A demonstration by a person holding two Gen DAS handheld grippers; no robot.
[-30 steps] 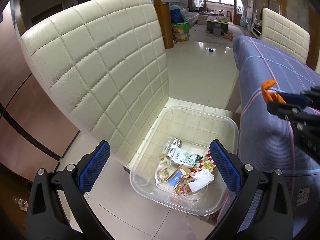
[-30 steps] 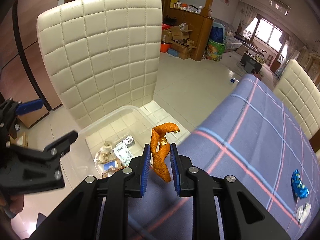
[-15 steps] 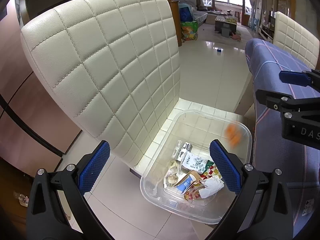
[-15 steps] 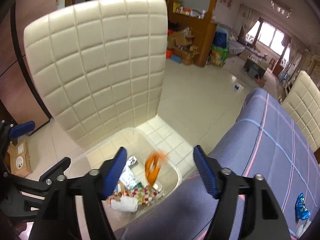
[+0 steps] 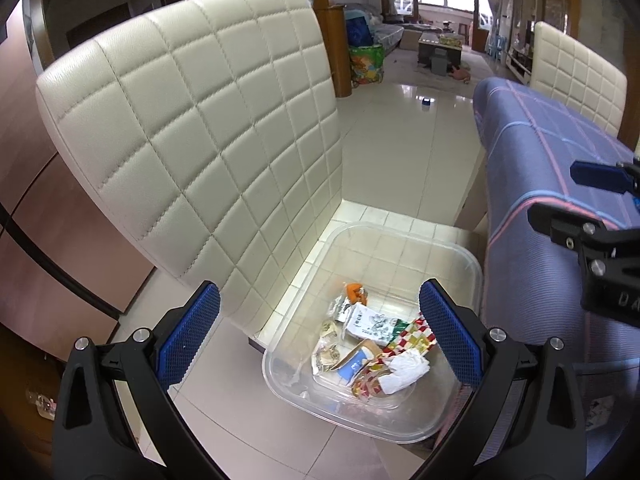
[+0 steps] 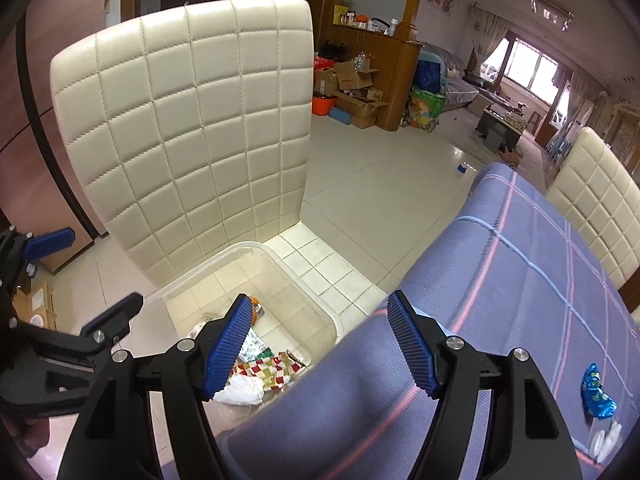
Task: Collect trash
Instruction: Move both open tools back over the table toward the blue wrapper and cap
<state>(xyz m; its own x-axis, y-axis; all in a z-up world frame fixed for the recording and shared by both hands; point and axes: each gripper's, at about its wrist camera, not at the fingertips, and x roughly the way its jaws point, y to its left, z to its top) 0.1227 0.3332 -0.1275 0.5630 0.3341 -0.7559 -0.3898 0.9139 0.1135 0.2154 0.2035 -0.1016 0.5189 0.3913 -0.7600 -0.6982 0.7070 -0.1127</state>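
Observation:
A clear plastic bin (image 5: 404, 233) sits on the cream chair's seat and holds several wrappers, a white tissue (image 5: 405, 372) and an orange peel (image 5: 354, 292). The peel lies loose at the far side of the pile. My left gripper (image 5: 319, 289) hangs open above the bin with nothing between its fingers. My right gripper (image 6: 319, 298) is open and empty over the table's edge beside the bin (image 6: 248, 246). Its left finger half hides the peel (image 6: 253, 313). A blue wrapper (image 6: 597, 397) and a small white scrap (image 6: 606, 438) lie on the tablecloth at the far right.
The quilted chair back (image 5: 200, 148) rises right behind the bin. The table under a blue checked cloth (image 6: 520, 280) fills the right side, with a second cream chair (image 6: 596, 200) beyond it. Tiled floor stretches toward boxes and furniture in the far room.
My right gripper opened and let go of the orange peel. The peel fell into the bin and now lies on the trash there. The left gripper stayed open above the bin.

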